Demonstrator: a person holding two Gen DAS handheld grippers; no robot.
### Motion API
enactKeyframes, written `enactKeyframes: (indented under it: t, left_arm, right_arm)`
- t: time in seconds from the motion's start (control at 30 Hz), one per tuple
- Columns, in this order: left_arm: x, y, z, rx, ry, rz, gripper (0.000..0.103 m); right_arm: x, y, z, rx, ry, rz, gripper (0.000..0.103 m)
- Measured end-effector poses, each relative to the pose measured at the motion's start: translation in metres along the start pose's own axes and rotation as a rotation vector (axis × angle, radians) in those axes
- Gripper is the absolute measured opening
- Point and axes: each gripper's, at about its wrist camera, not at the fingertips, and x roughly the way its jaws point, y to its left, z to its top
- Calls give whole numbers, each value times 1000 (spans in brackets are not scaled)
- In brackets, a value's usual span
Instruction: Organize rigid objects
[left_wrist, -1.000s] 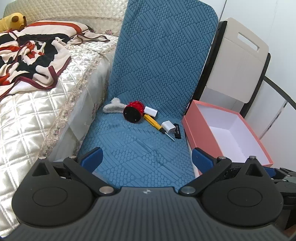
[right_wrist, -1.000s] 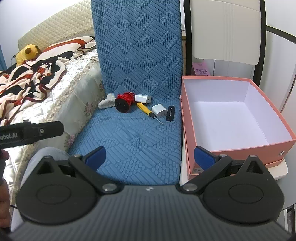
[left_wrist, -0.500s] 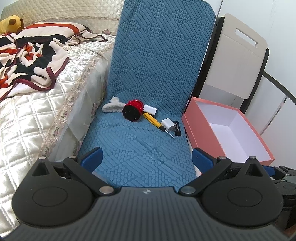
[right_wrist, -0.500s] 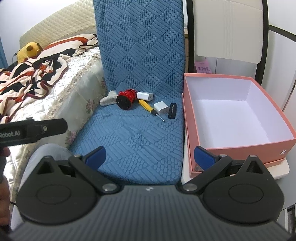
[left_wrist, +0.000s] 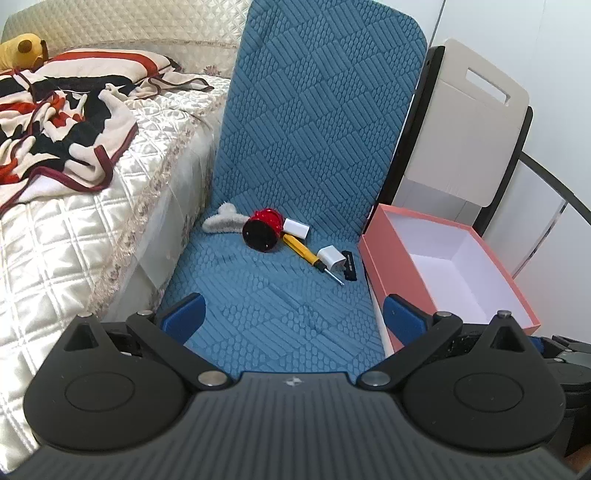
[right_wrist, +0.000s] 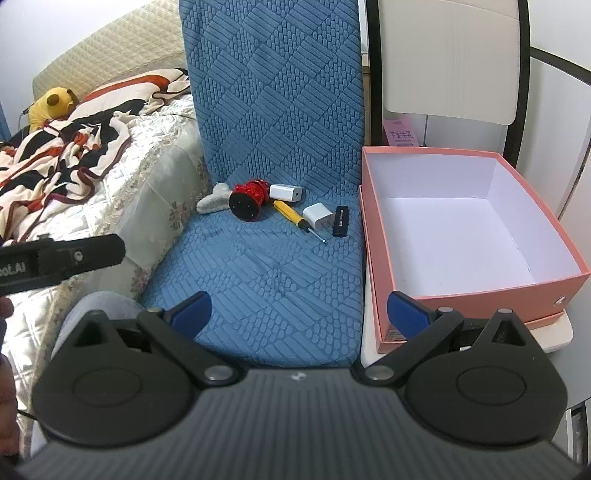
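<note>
Left tongs (left_wrist: 291, 319) and right tongs (right_wrist: 299, 312): both spread wide apart, nothing between the blue fingertips, positioned above the front of the blue cushion (right_wrist: 266, 273). At the cushion's back lie, left to right, a red toy (right_wrist: 248, 199), a white charger (right_wrist: 285, 192), a yellow screwdriver (right_wrist: 293, 215), a white plug (right_wrist: 317, 215) and a black stick (right_wrist: 341, 220), grouped close together. The pink box (right_wrist: 480, 295) stands just right of the cushion, interior white. A bed (left_wrist: 74, 236) lies to the left.

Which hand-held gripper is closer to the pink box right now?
Right. The right gripper has a fingertip at the pink box's near wall; the left gripper is beside its near corner, over the blue cushion.
</note>
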Motion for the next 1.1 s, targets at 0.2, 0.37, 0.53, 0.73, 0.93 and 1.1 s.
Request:
enactKeyframes:
  t: [0.2,0.37,0.53,0.73,0.93,1.1]
  left_arm:
    - [-5,2,5,3,-5,1,103]
    - [-7,1,7,4,-4,1,103]
    - [-5,-1,8,8,-1,3,103]
    - [-3,-7,16,23,-25,1,103]
    - [7,-13,17,18,-11,-7,103]
    - [19,-14,23,16,-10,0,103]
  right_arm:
    - [-4,-1,7,3,2,4,103]
    - [-8,-1,9,15,4,3,103]
    - [-10,-3,7,10,-3,5,103]
    - [-10,-14,11,12,3,6,103]
    - [-7,-15,12,4,-10,-2,103]
    - [6,-17,11,13,-7,11,103]
